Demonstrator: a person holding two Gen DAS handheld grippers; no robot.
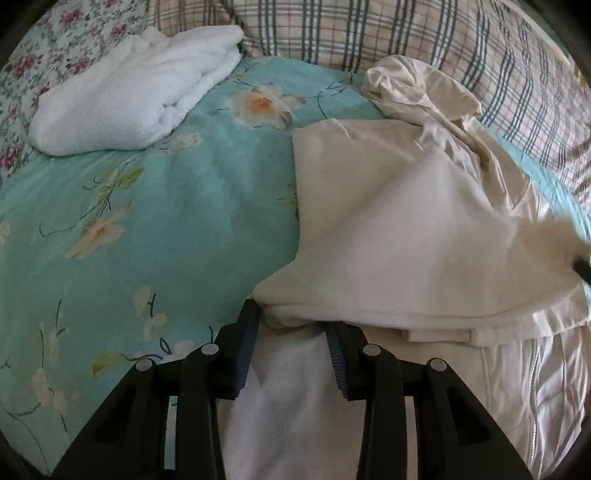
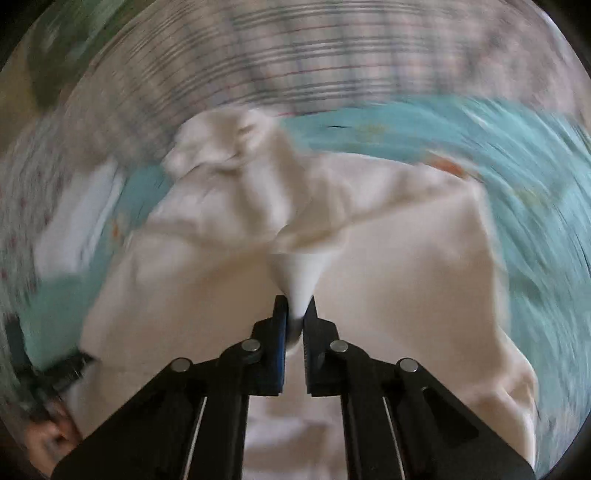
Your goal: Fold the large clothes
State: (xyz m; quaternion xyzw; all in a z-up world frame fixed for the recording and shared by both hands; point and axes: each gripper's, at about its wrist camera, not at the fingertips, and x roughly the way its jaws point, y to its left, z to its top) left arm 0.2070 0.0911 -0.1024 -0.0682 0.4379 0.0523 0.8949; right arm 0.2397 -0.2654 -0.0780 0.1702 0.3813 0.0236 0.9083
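Note:
A large cream garment (image 1: 406,221) lies partly folded on the turquoise floral bed sheet (image 1: 166,221). My left gripper (image 1: 293,325) is open, its jaws standing either side of the garment's near folded edge, cloth lying between them. In the right wrist view, which is motion-blurred, my right gripper (image 2: 295,310) is shut on a bunched pinch of the cream garment (image 2: 295,229) and holds it lifted, so the cloth pulls up into a cone. The garment's crumpled far end (image 1: 417,88) lies by the pillows.
A folded white towel (image 1: 136,99) lies at the far left of the bed. Plaid pillows (image 1: 369,33) and a floral pillow (image 1: 48,48) line the far edge. The other gripper and a hand (image 2: 55,398) show at the lower left of the right wrist view.

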